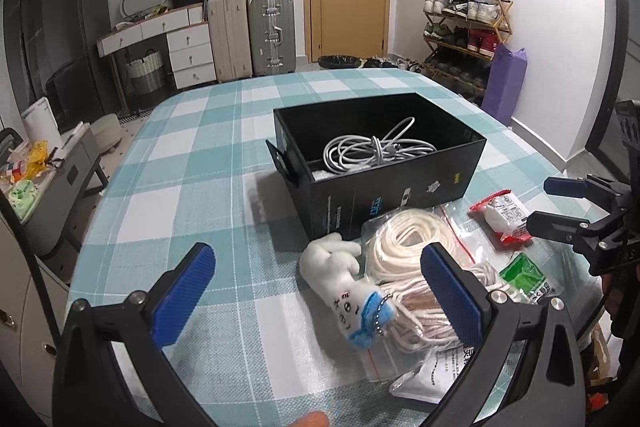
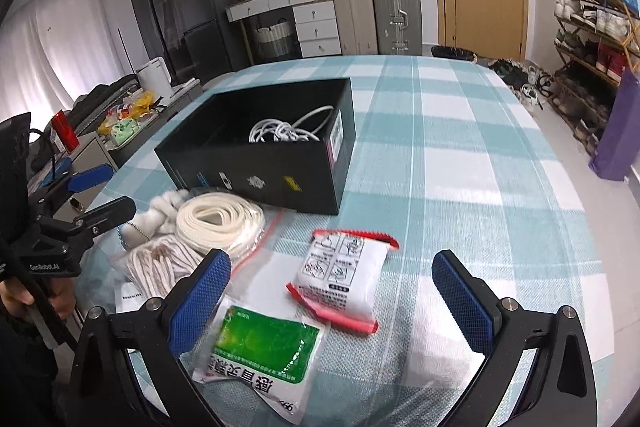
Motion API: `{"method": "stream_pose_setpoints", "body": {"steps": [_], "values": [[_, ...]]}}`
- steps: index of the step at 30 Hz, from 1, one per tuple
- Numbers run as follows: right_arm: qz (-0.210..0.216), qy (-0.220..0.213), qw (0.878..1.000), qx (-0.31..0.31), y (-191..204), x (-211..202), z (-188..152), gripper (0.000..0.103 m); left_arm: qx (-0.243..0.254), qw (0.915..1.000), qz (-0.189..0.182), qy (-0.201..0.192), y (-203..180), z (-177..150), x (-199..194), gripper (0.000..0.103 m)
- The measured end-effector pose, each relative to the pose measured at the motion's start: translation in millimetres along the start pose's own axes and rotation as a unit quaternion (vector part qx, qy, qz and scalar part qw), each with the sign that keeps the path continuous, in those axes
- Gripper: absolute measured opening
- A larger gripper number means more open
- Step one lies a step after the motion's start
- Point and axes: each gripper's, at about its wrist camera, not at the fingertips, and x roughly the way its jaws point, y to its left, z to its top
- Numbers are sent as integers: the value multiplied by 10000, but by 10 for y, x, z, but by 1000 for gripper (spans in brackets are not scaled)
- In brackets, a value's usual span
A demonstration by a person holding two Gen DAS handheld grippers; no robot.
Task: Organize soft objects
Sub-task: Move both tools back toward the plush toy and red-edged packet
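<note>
A black box [image 1: 384, 203] [image 2: 280, 183] stands on the checked table and holds a coiled white cable [image 1: 376, 147] [image 2: 288, 131]. In front of it lie a white plush toy with a blue bow [image 1: 344, 291] [image 2: 160, 215], a bagged coil of white rope [image 1: 404, 251] [image 2: 220, 223], a red-and-white packet [image 1: 502, 219] [image 2: 340, 275] and a green-and-white packet [image 1: 524, 275] [image 2: 264, 355]. My left gripper [image 1: 320, 291] [image 2: 102, 193] is open, low over the plush toy. My right gripper [image 2: 332, 299] [image 1: 540, 203] is open above the red-and-white packet.
The table [image 1: 200, 155] [image 2: 460, 155] has a teal and white checked cloth. A clear zip bag [image 2: 256, 267] lies under the rope and packets. Suitcases [image 1: 248, 35], a drawer unit and a shoe rack [image 1: 468, 27] stand behind the table.
</note>
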Motion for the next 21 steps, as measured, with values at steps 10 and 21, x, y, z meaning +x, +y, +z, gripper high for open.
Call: {"method": "stream_pose_setpoints", "body": {"steps": [10, 21], "values": [[67, 148, 9997, 195, -88, 111, -29, 102, -133, 9998, -56, 100, 77, -25, 82, 103], [-26, 349, 9990, 293, -134, 253, -52, 102, -159, 9994, 171, 246, 124, -78, 201, 103]]}}
